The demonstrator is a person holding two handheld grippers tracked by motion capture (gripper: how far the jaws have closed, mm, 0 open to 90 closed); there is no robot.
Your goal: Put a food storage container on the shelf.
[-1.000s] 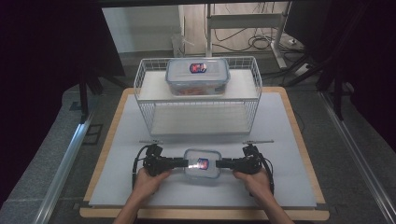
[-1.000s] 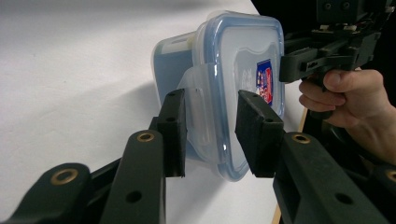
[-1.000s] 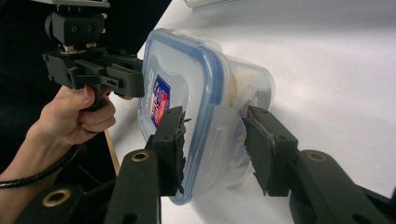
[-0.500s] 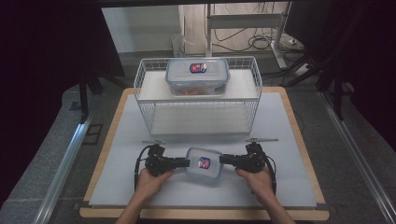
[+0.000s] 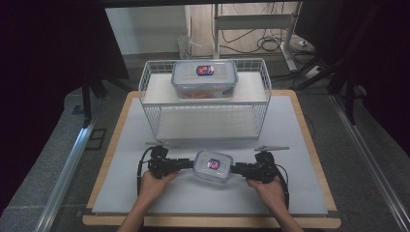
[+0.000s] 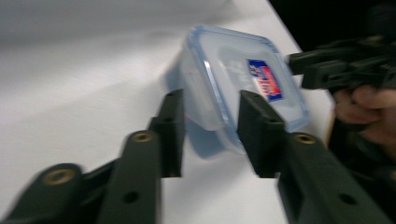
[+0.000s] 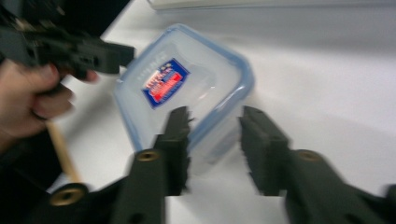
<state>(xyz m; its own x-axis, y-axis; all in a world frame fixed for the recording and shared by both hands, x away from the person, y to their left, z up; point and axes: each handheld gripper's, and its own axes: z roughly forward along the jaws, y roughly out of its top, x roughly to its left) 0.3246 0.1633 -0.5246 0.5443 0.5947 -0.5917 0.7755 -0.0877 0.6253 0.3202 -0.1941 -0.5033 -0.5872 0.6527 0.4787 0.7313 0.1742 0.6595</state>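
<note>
A small clear container (image 5: pixel 212 166) with a blue-rimmed lid and a red-and-blue label hangs just above the white mat near the front, tilted. My left gripper (image 5: pixel 191 164) is shut on its left end and my right gripper (image 5: pixel 234 168) on its right end. The right jaws have just been closing, with the container's end between them. In the left gripper view the jaws (image 6: pixel 211 95) clamp a corner of the container (image 6: pixel 224 79), and the right gripper (image 6: pixel 327 65) shows beyond it. In the right gripper view the jaws (image 7: pixel 215 112) straddle the container's (image 7: pixel 187 79) edge, blurred.
A white wire rack (image 5: pixel 154 92) stands behind at the middle of the table. A larger clear container (image 5: pixel 204 79) rests on its top shelf. The white mat (image 5: pixel 125 145) covers a wooden board whose front edge (image 5: pixel 208 221) lies near the person's forearms.
The small container has shifted slightly right and away from the front edge, and turned a little. The right gripper moved in closer on its end. The left hand kept still.
</note>
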